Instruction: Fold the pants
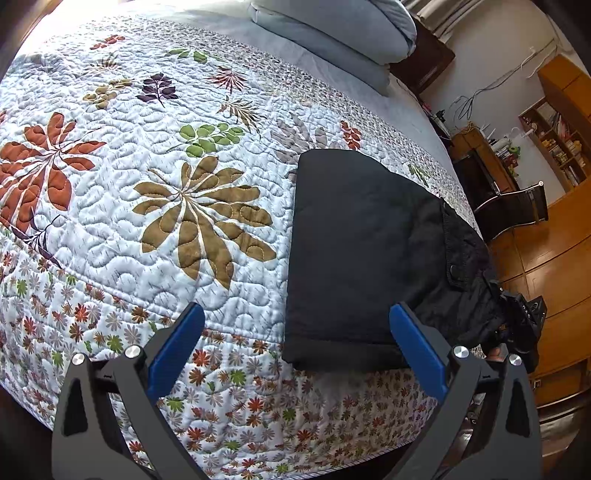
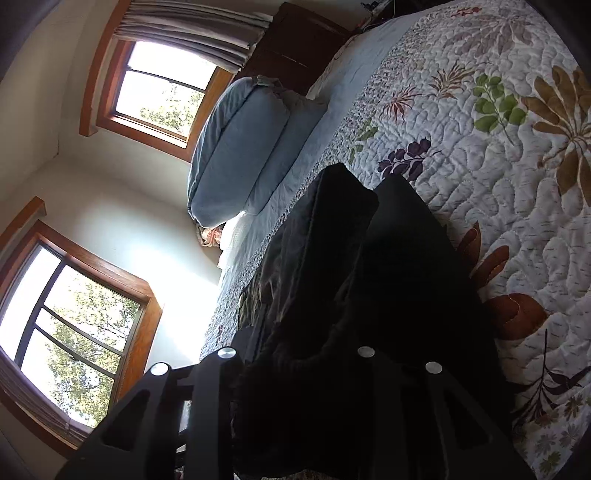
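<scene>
Mid-fold: right gripper (image 2: 299,369) clamps black pants (image 1: 354,251) at five o'clock on the quilt (image 1: 110,221), left gripper (image 1: 295,347) gaping empty; next, lay that edge over

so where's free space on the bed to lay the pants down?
Free: the wide stretch of quilt left of the black pants, out to the red leaf print, under the open left gripper. Also quilt beyond the pants, toward the pillows. Crowded: the bed's right edge, where the pants lie and the right gripper is bunched in fabric.
</scene>
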A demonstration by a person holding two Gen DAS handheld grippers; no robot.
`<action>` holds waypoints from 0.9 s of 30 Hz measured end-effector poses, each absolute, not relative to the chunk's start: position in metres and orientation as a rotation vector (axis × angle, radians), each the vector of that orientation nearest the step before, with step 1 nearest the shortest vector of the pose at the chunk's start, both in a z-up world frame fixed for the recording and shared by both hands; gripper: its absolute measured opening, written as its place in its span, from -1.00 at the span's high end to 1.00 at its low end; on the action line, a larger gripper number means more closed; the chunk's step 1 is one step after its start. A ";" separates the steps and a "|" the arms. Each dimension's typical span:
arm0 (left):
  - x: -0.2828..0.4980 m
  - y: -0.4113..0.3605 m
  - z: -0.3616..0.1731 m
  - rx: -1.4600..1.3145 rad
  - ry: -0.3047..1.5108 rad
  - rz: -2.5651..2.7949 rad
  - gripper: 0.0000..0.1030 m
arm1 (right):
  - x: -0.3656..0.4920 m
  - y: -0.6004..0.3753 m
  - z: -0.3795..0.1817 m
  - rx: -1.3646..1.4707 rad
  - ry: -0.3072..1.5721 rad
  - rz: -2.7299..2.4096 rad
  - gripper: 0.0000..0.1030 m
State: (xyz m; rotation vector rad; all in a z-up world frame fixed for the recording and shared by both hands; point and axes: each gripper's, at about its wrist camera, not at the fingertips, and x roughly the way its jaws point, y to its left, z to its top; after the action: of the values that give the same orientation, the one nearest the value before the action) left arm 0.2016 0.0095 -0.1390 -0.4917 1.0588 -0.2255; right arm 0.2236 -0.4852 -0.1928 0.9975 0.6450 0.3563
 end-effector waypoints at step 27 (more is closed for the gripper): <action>0.197 -0.035 -0.066 -0.121 0.860 -0.162 -0.94 | 0.183 -0.505 -0.173 0.919 0.621 0.235 -0.09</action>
State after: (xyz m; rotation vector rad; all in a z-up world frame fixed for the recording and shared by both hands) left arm 0.1968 -0.0349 -0.0664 -0.1214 0.8604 -0.1624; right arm 0.1827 -0.5049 -0.1727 0.9190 0.6213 0.2348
